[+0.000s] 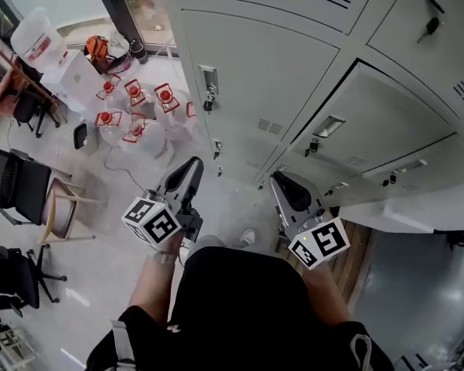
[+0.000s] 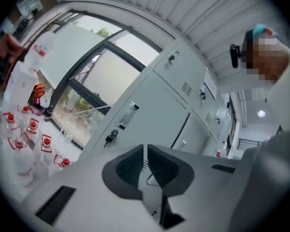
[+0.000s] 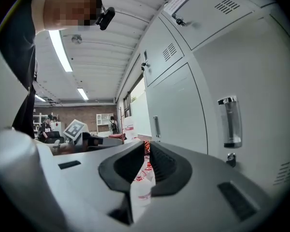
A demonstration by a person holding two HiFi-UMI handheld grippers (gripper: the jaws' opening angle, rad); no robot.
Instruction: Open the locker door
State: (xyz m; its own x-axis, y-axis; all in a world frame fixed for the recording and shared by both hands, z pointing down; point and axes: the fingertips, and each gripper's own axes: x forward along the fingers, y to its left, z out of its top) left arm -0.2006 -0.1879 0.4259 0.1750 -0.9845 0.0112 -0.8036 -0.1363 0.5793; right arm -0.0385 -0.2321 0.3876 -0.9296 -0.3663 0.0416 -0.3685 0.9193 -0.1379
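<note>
Locker door [image 1: 271, 68] — rigid sheet steel, judged light on hinges; best taken at recessed handle [image 1: 209, 78]. Left gripper [image 1: 193, 165] and right gripper [image 1: 280, 180] fingers are pressed together, nothing held.

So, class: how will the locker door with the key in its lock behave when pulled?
The locker door looks like thin vented sheet metal: probably stiff and light. Its handle sits at the left edge, so it likely swings, once the key is turned.
</note>
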